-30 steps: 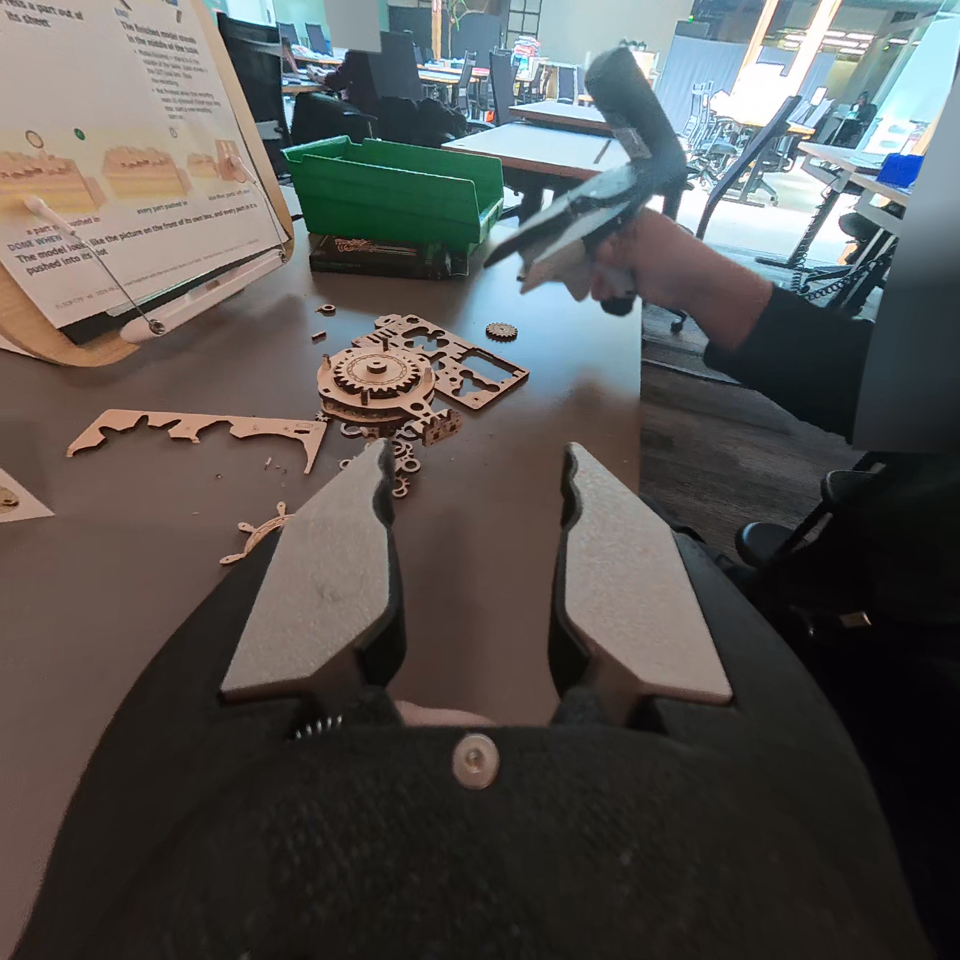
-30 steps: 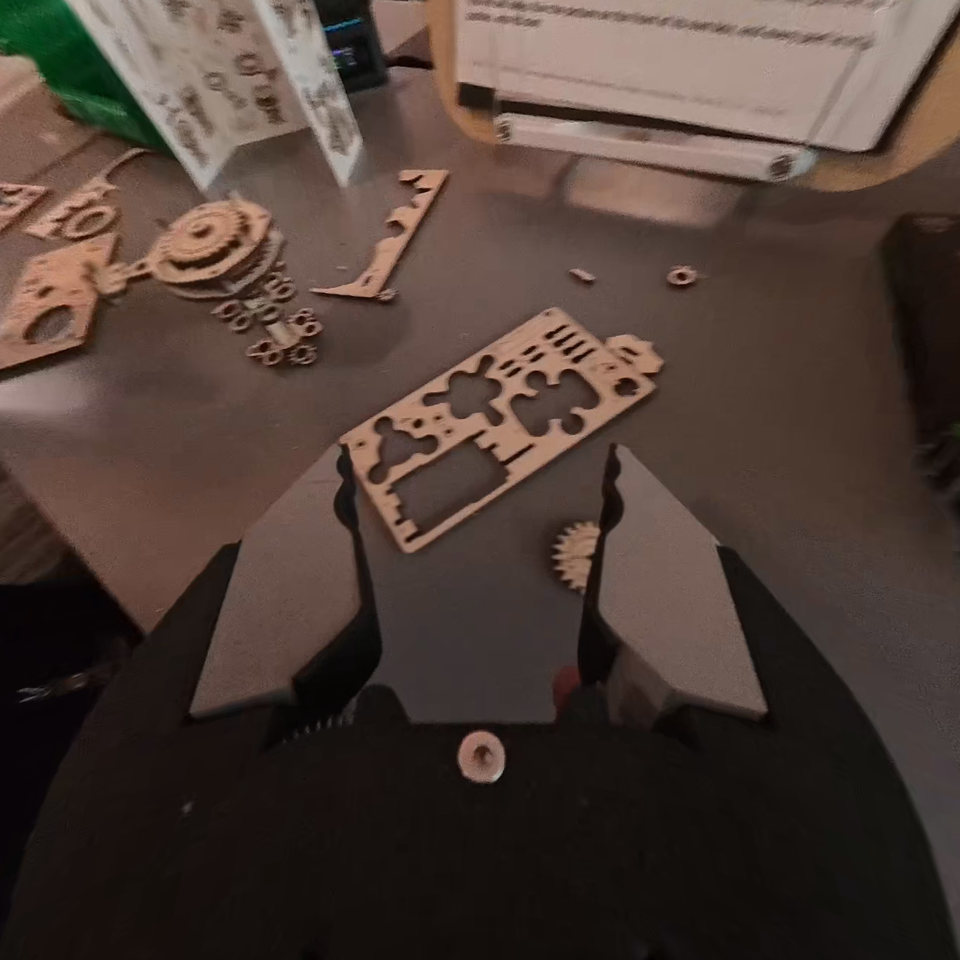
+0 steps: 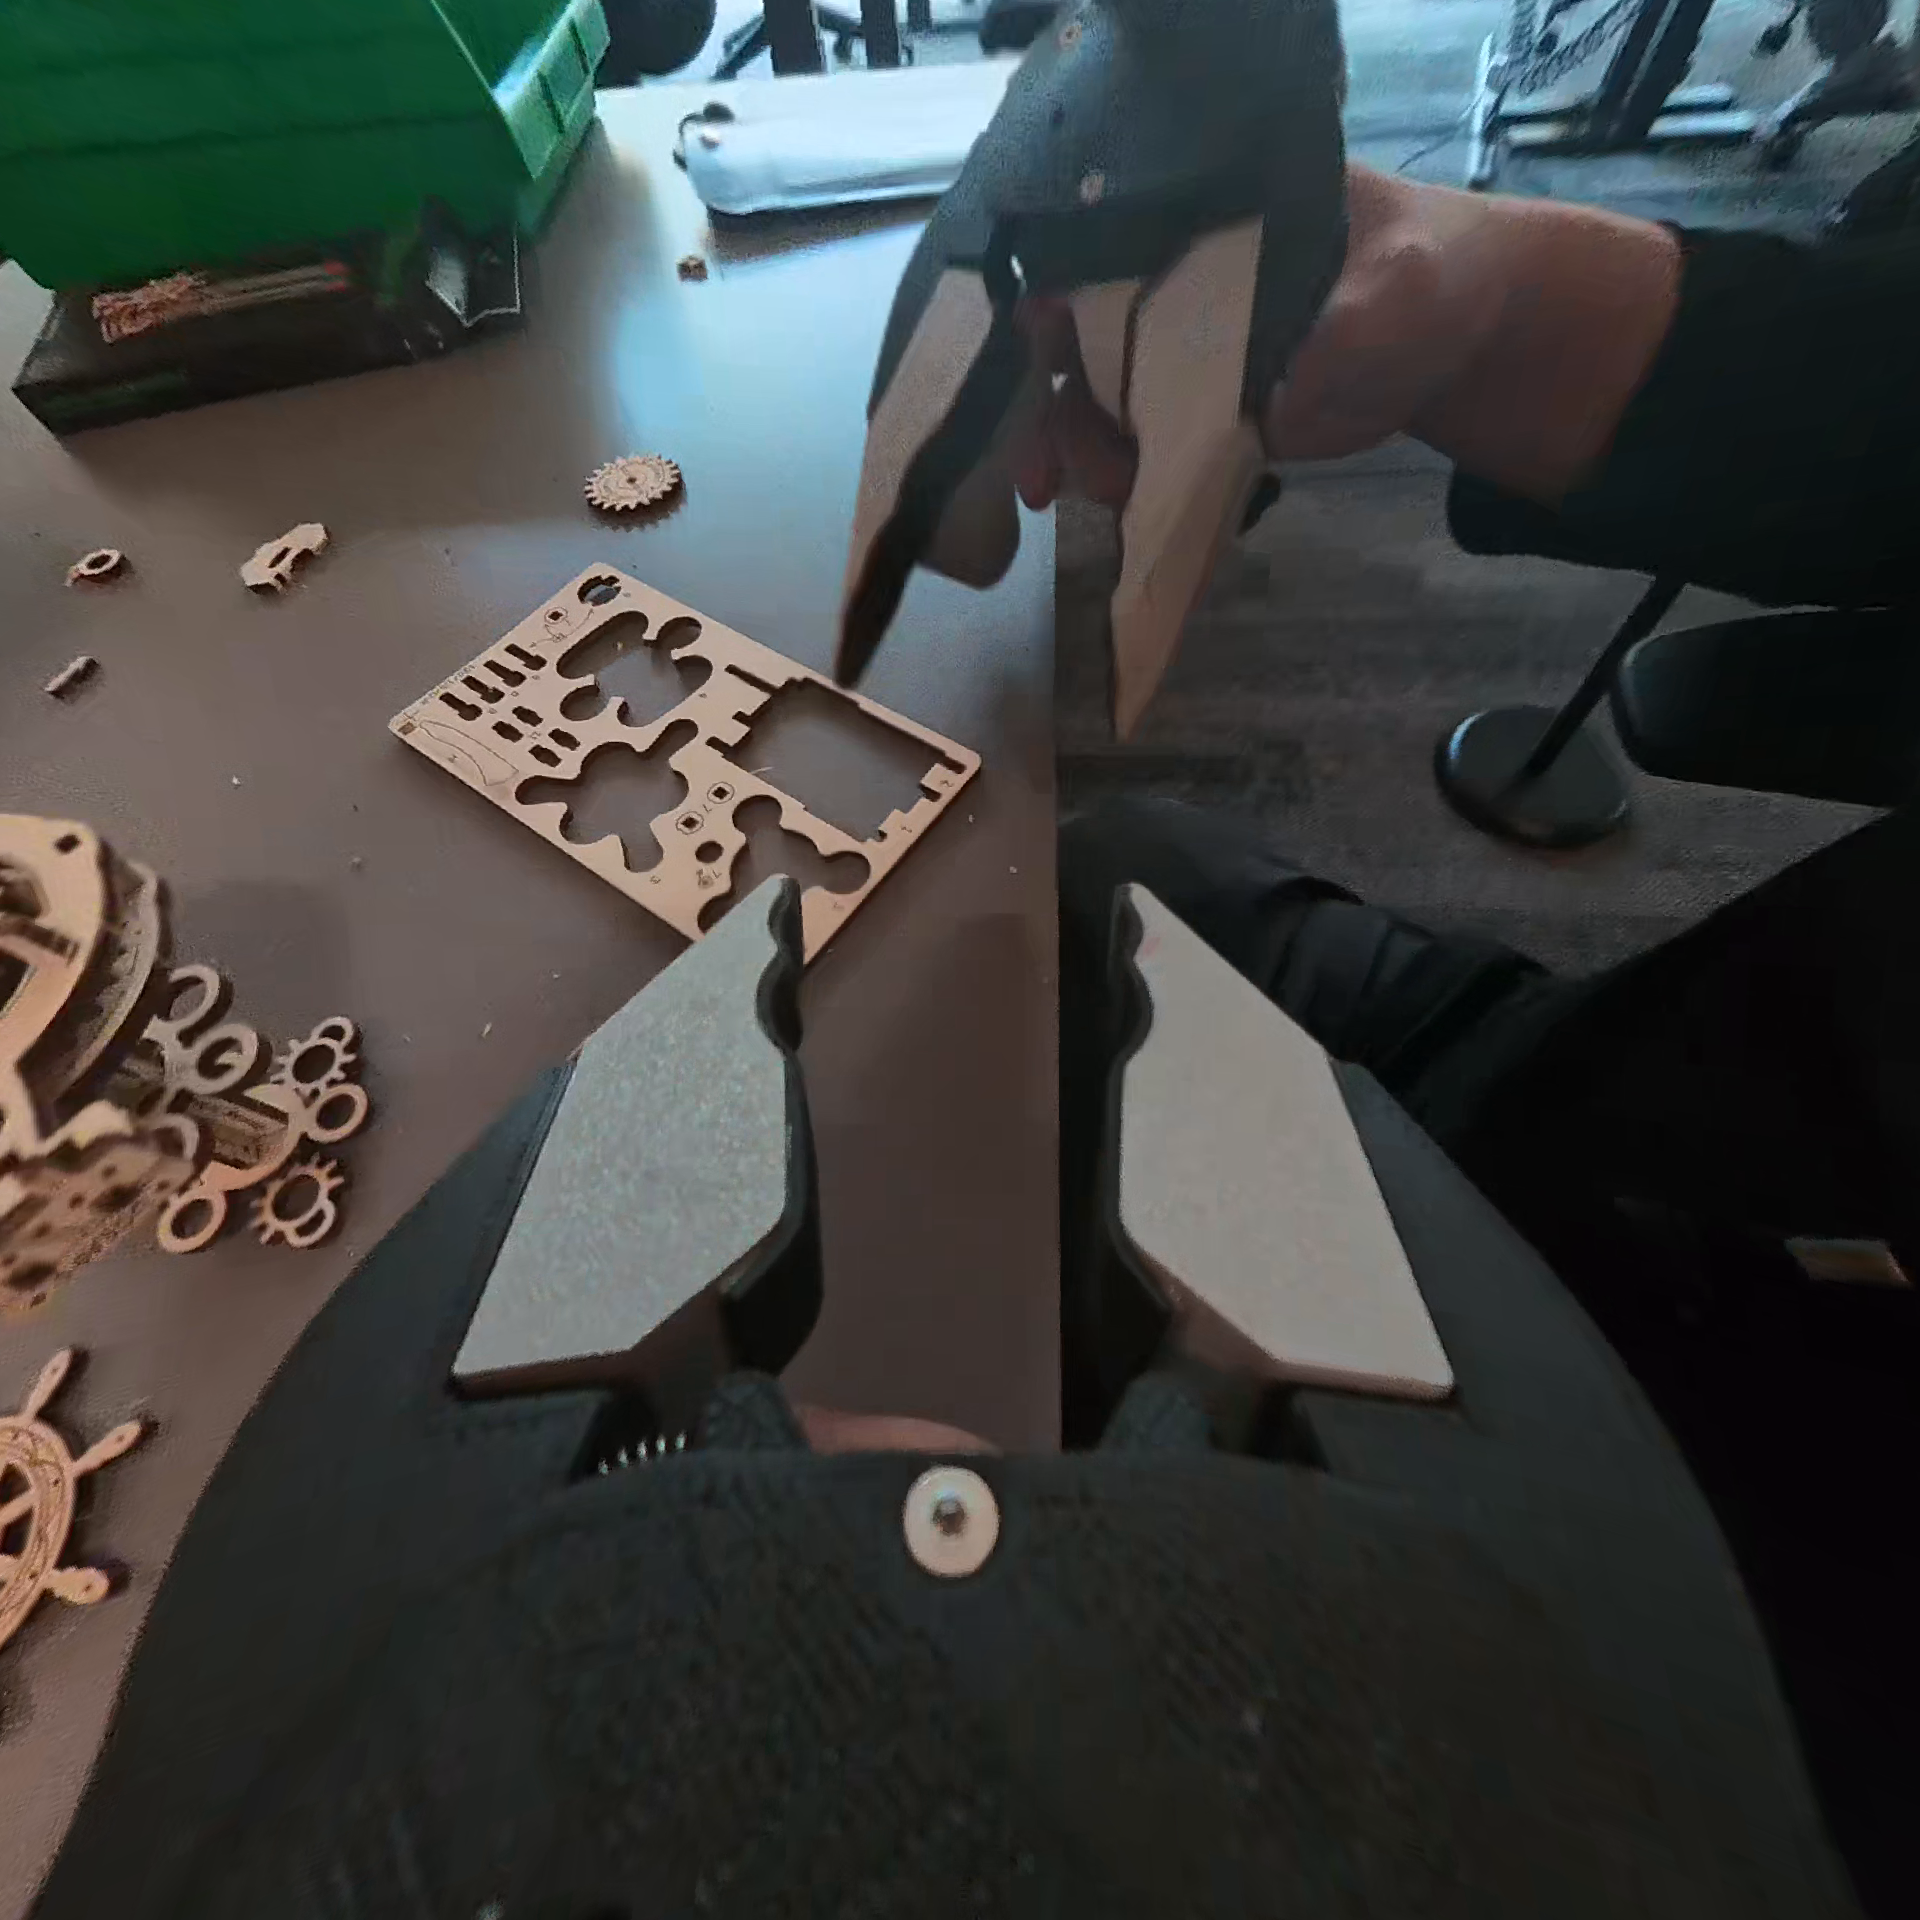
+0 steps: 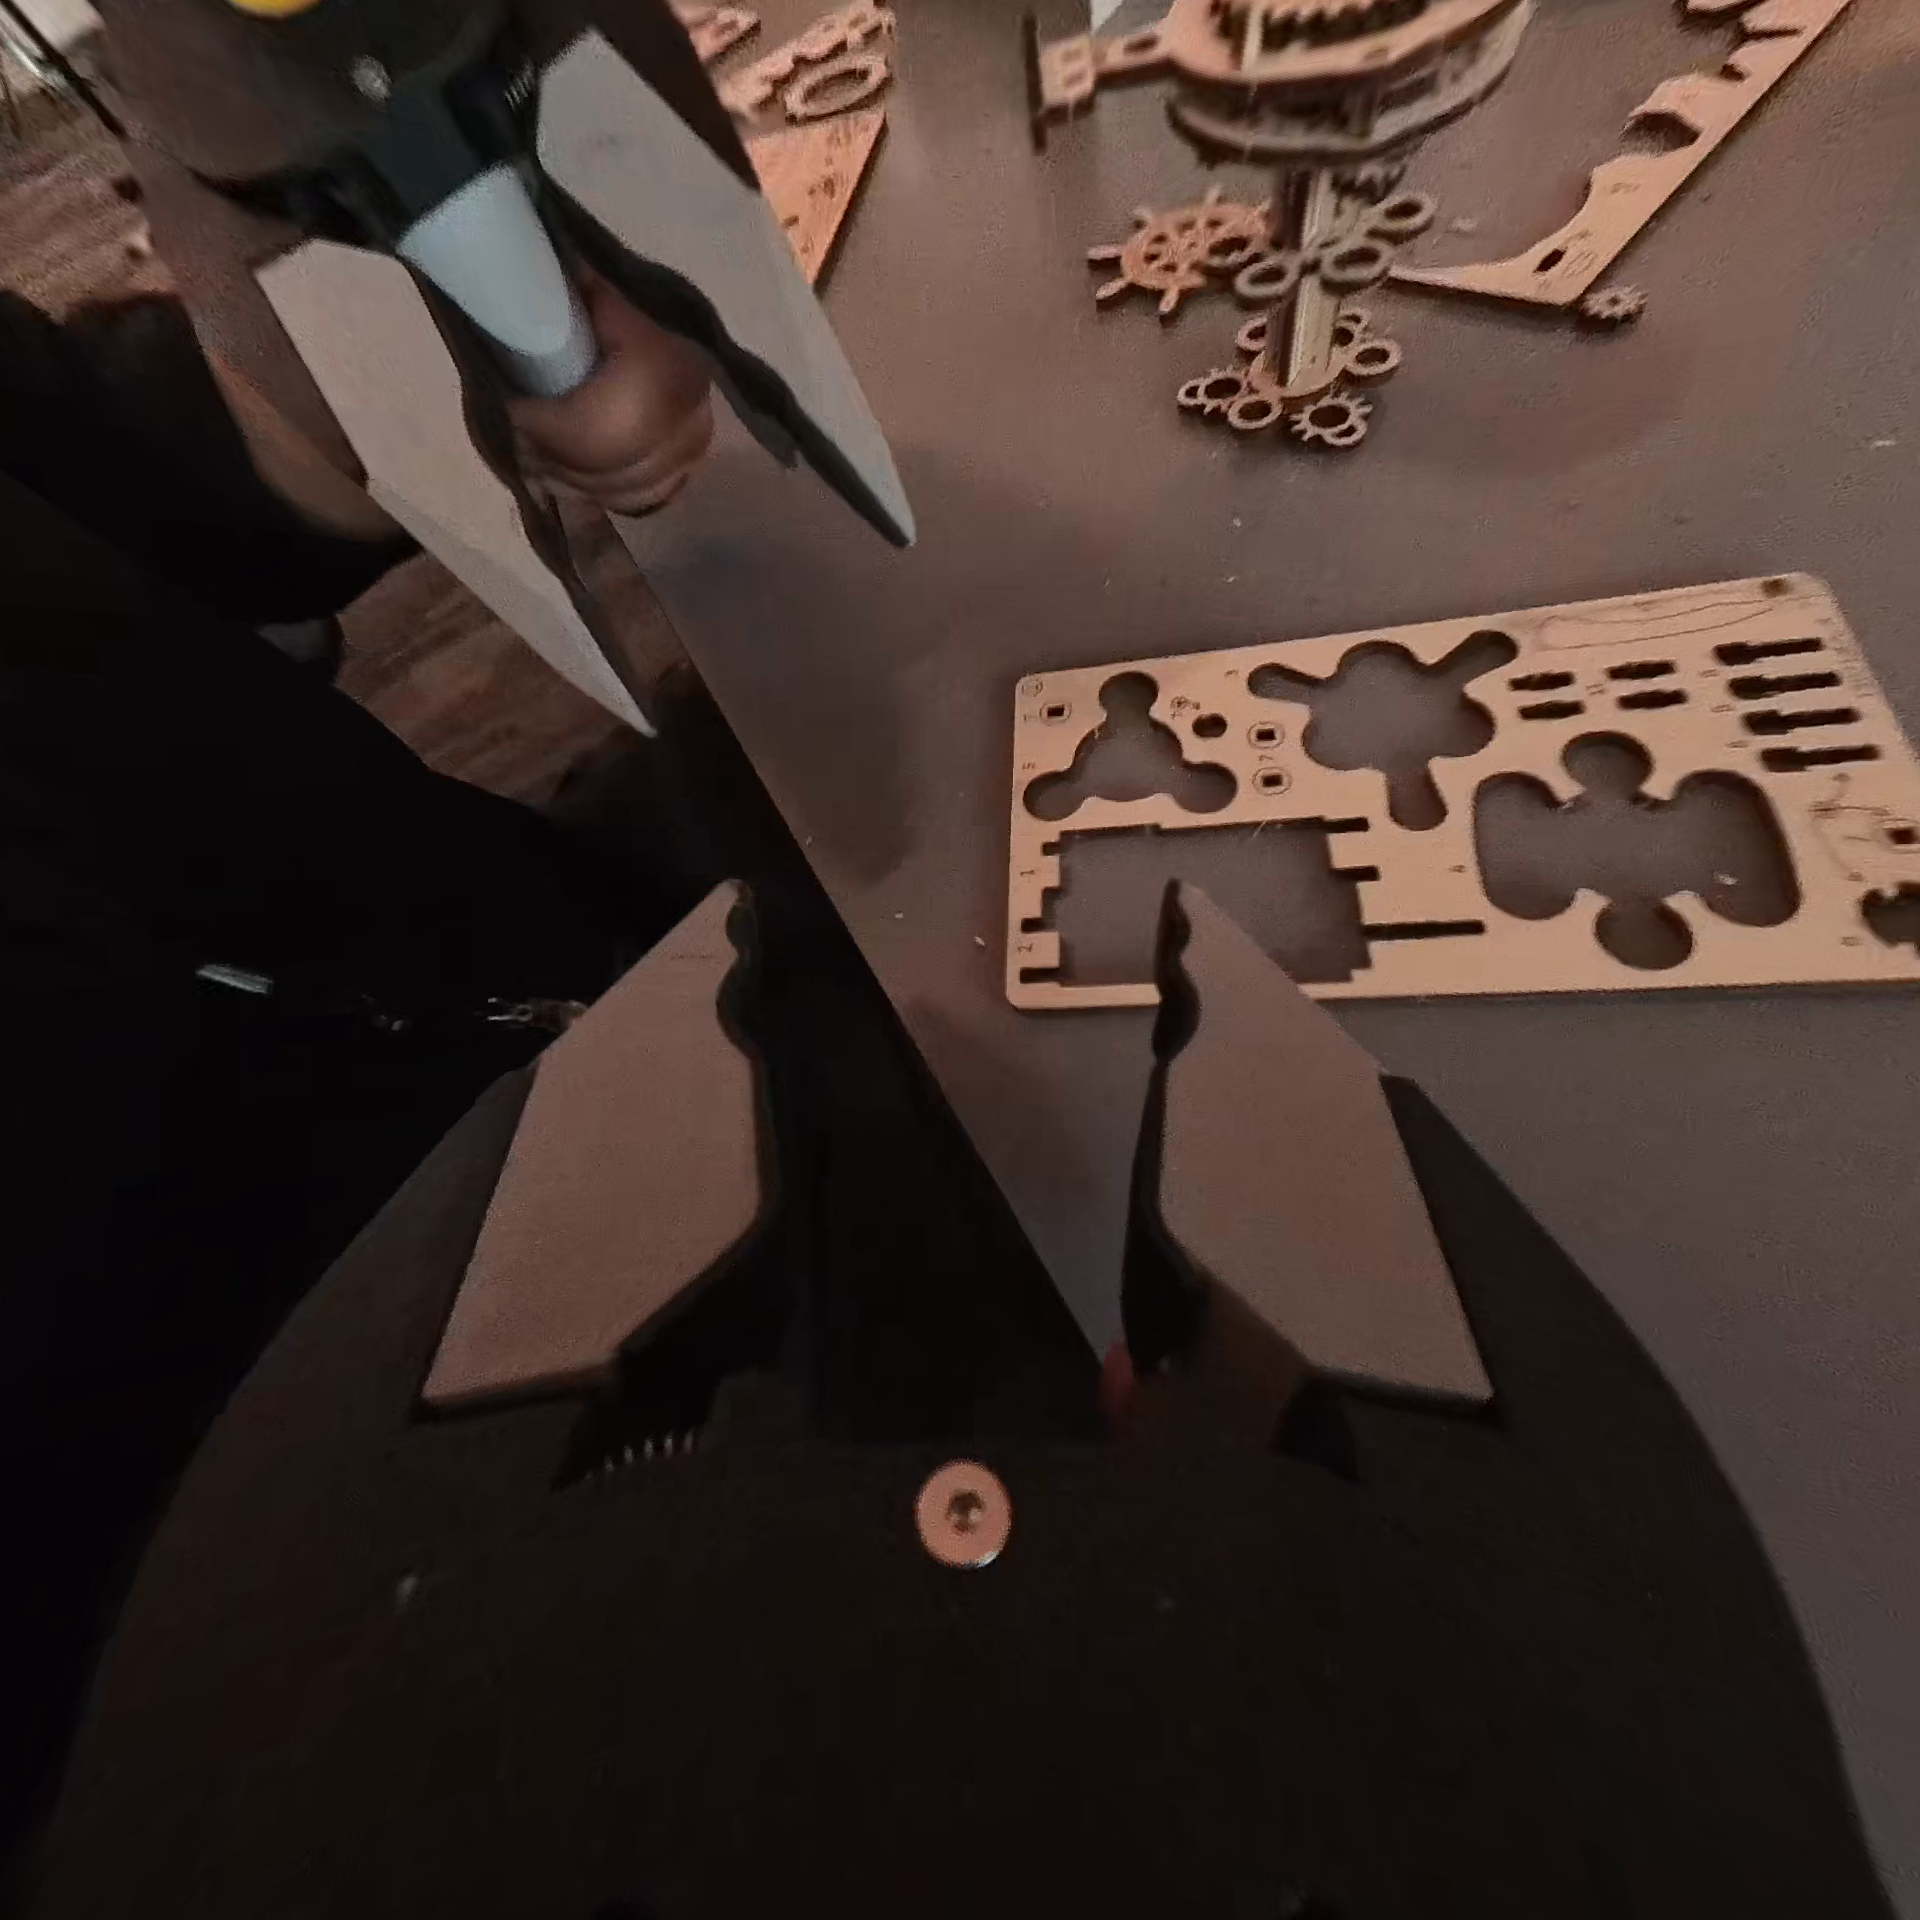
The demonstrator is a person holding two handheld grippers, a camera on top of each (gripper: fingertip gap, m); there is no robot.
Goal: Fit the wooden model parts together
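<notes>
A flat wooden sheet with cut-out holes (image 3: 717, 805) lies near the table's right edge; it also shows in the right wrist view (image 4: 1507, 961). My left gripper (image 3: 956, 904) is open and empty, over the table edge just short of the sheet's near corner. My right gripper (image 4: 956, 904) is open and empty, with one fingertip over the sheet's square cut-out. The two grippers face each other; the right one (image 3: 987, 686) hangs above the sheet's far side. The part-built gear model (image 3: 83, 1039) stands to the left (image 4: 1330, 104).
A small loose gear (image 3: 632, 483), a ship's-wheel piece (image 4: 1184, 249), a long jagged strip (image 4: 1662, 177) and small scraps lie on the dark table (image 3: 468, 416). A green bin (image 3: 260, 125) sits on a black box (image 3: 260, 332) at the back. The table edge drops to the floor at the right. My right gripper is the nearer one to the small loose gear (image 3: 632, 483): about 15 centimetres, against 25 centimetres.
My left gripper has moved forward and right to the cut-out sheet and the table edge. My right gripper has come down close over the sheet's other side. Both stay open.
</notes>
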